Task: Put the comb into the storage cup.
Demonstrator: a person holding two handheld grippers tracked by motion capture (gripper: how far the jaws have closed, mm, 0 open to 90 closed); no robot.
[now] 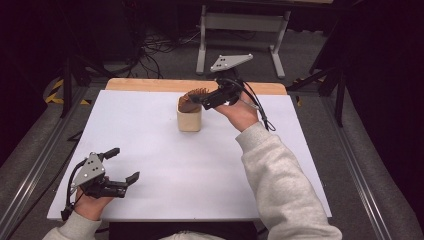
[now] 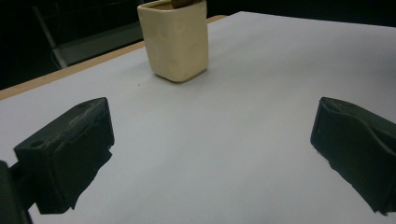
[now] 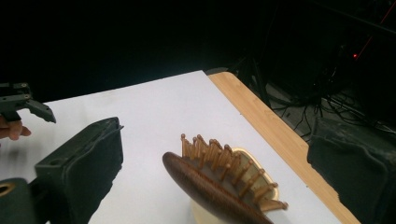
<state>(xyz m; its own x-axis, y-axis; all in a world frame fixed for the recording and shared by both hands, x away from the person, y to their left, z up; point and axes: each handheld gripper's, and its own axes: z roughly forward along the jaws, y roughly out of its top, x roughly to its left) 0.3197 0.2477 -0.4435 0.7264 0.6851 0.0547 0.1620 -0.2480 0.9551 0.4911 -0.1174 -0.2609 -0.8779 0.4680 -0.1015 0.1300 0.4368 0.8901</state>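
Note:
A cream cup (image 1: 190, 120) stands on the white board (image 1: 165, 170), toward its far middle. A brown wooden hairbrush (image 1: 192, 97) leans out of the cup, bristle head up and tilted. My right gripper (image 1: 212, 98) hovers just right of the brush head. In the right gripper view its jaws stand wide apart (image 3: 215, 154), with the hairbrush (image 3: 219, 182) and the cup (image 3: 205, 215) below them and nothing pressed. My left gripper (image 1: 122, 165) rests open at the near left of the board. It faces the cup (image 2: 180, 44) with bare board between its jaws (image 2: 210, 154).
A wooden strip (image 1: 150, 84) runs along the far edge of the white board. Beyond it stand a metal table frame (image 1: 240, 22) and cables on the floor (image 1: 155, 50). Rails flank the table left and right.

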